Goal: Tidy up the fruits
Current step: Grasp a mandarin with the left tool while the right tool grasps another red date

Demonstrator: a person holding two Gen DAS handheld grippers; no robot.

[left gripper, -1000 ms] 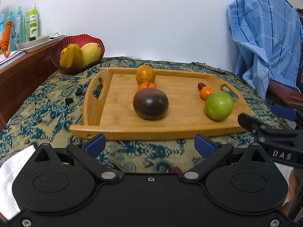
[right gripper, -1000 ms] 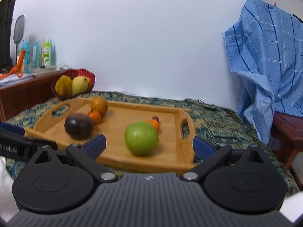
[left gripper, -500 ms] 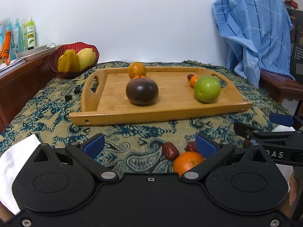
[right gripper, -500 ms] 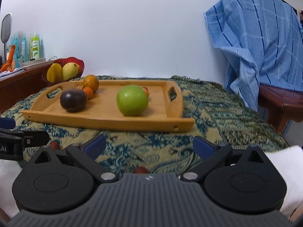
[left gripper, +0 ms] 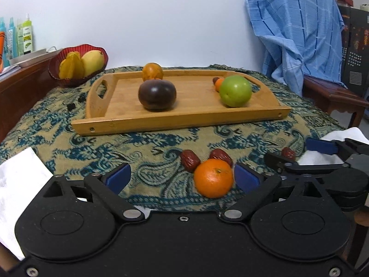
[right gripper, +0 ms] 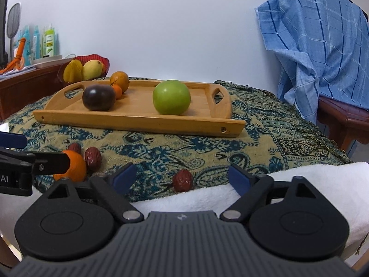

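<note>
Left gripper (left gripper: 182, 176) sits low over the near edge of the patterned cloth (left gripper: 147, 145), its blue pads spread but closing, with a small orange (left gripper: 213, 177) between them, nearer the right pad; neither pad appears to press on it yet. Two red dates (left gripper: 190, 160) lie touching or just behind that orange, close enough that a careless closure could nudge them. Right gripper (right gripper: 182, 177) is likewise spread and closing, and a single red date (right gripper: 182, 180) lies between its pads near the middle, on the cloth just beyond a white towel (right gripper: 311, 182); no contact is visible. Judged from this layout, both grippers are lined up on loose fruit that remains off the wooden tray (left gripper: 184, 121), which suggests the tray is the collecting place. On the tray already stand a dark purple fruit (left gripper: 157, 94) toward the left, a green apple (left gripper: 235, 91) toward the right, a mottled orange fruit (left gripper: 152, 71) at the far rail, and a small orange and a dark date partly hidden behind the apple. A red bowl (left gripper: 69, 82) holding a star fruit and a mango stands beyond the tray's far left corner, apparently a separate store for larger fruit. A blue checked cloth (left gripper: 297, 30) hangs over a chair at far right, clear of the work. The surface under the cloth cannot be identified. Assessment: sorting is partly done; three dates and one orange remain outside the tray.
</note>
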